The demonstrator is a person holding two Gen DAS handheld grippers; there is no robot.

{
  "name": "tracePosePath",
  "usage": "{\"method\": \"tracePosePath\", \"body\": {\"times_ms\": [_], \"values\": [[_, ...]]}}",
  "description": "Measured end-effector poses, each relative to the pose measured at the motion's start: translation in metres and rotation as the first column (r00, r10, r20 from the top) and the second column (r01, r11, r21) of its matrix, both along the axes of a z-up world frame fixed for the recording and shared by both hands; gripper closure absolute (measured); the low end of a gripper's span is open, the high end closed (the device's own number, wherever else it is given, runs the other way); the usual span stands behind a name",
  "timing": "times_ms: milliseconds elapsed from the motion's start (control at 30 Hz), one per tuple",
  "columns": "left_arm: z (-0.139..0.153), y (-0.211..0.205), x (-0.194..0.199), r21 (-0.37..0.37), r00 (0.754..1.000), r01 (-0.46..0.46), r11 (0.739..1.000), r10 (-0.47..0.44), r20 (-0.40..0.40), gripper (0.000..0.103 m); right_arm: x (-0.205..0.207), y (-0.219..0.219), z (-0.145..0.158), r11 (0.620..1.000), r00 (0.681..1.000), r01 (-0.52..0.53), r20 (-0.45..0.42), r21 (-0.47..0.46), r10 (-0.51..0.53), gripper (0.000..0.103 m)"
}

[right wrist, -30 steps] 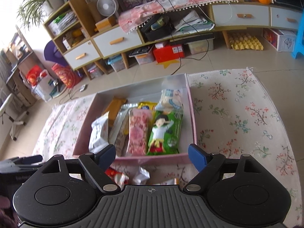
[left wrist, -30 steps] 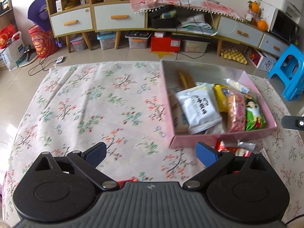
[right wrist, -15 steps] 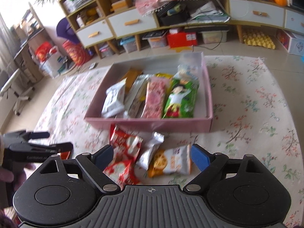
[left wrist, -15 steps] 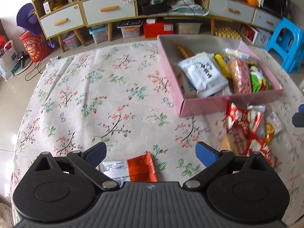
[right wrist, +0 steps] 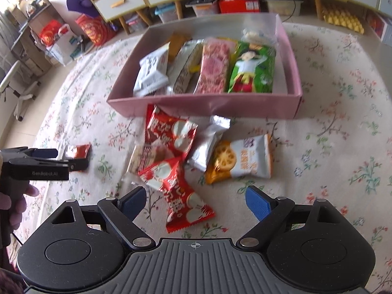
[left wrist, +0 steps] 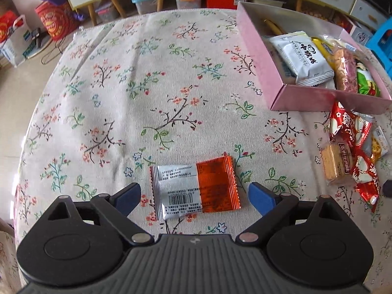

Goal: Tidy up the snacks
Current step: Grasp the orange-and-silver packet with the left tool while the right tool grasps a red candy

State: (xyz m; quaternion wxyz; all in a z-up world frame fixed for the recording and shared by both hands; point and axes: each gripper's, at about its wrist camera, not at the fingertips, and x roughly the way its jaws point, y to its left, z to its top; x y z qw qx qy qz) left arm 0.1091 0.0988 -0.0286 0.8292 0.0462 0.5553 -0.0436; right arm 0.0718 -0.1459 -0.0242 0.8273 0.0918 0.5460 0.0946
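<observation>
Pink cardboard is walling the snack box (right wrist: 203,106) sitting on a flowered cloth (left wrist: 147,98), and several packets are already lying inside it: a white pouch (right wrist: 152,72), a pink-speckled bar (right wrist: 214,69) and a green bag with a cartoon figure (right wrist: 252,71) among them.

In front of the box's near wall, loose snacks are lying in a heap on the cloth: two red-and-white packets (right wrist: 178,188), a silver sachet (right wrist: 208,144), a pale biscuit pack (right wrist: 144,156) and an orange-and-silver bag printed with a sliced root (right wrist: 240,160).

The right gripper (right wrist: 196,202) is pointing down over this heap, its blue pads standing wide apart and pressing on nothing; the lower red-and-white packet is lying between them.

Well to the left of the heap, an orange-and-silver packet (left wrist: 194,187) is lying alone, flat on the cloth, barcode side up. The left gripper (left wrist: 193,197) is hanging over it with its jaws wide, having just been closing a little; the packet is lying between the blue pads, clear of both.

A person's hand (right wrist: 14,203) is showing at the left edge of the right wrist view, holding the left gripper's handle.
</observation>
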Motion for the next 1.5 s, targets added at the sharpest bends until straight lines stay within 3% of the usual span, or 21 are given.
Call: {"method": "tracePosePath", "body": {"times_ms": [100,300,433,567,733,967,1200,1500], "values": [[-0.003,0.000,-0.001,-0.015,1.000,-0.002,1.000,0.002,-0.027,0.020,-0.002,0.010,-0.005,0.999,0.999,-0.034,-0.019,-0.009,0.034,0.013],[-0.002,0.000,-0.001,-0.023,0.999,-0.015,1.000,0.014,-0.036,0.020,-0.004,0.026,-0.013,0.996,0.996,-0.083,-0.036,-0.037,0.082,0.013],[-0.002,0.004,0.003,-0.031,0.999,-0.023,0.999,0.022,-0.033,0.030,-0.004,0.031,-0.017,0.993,0.994,-0.104,-0.034,-0.058,0.102,0.014],[-0.002,0.007,0.005,-0.038,0.999,-0.028,0.999,0.027,-0.036,0.033,-0.003,0.034,-0.017,0.991,0.993,-0.116,-0.023,-0.070,0.114,0.016],[-0.001,0.007,0.006,-0.042,0.999,-0.038,0.998,0.037,-0.030,0.040,-0.001,0.034,-0.017,0.991,0.993,-0.113,-0.020,-0.076,0.112,0.031],[0.001,0.008,0.006,-0.056,0.998,-0.053,0.997,0.052,-0.029,0.047,-0.001,0.029,-0.016,0.992,0.995,-0.103,-0.015,-0.078,0.102,0.066],[0.004,0.009,0.006,-0.079,0.998,-0.058,0.995,0.056,-0.024,0.048,0.001,0.023,-0.009,0.995,0.996,-0.089,-0.005,-0.046,0.089,0.074],[0.012,0.008,0.007,-0.108,0.998,-0.059,0.992,0.059,-0.003,0.048,0.003,0.017,0.002,0.998,0.998,-0.069,0.014,-0.014,0.069,0.075]]}}
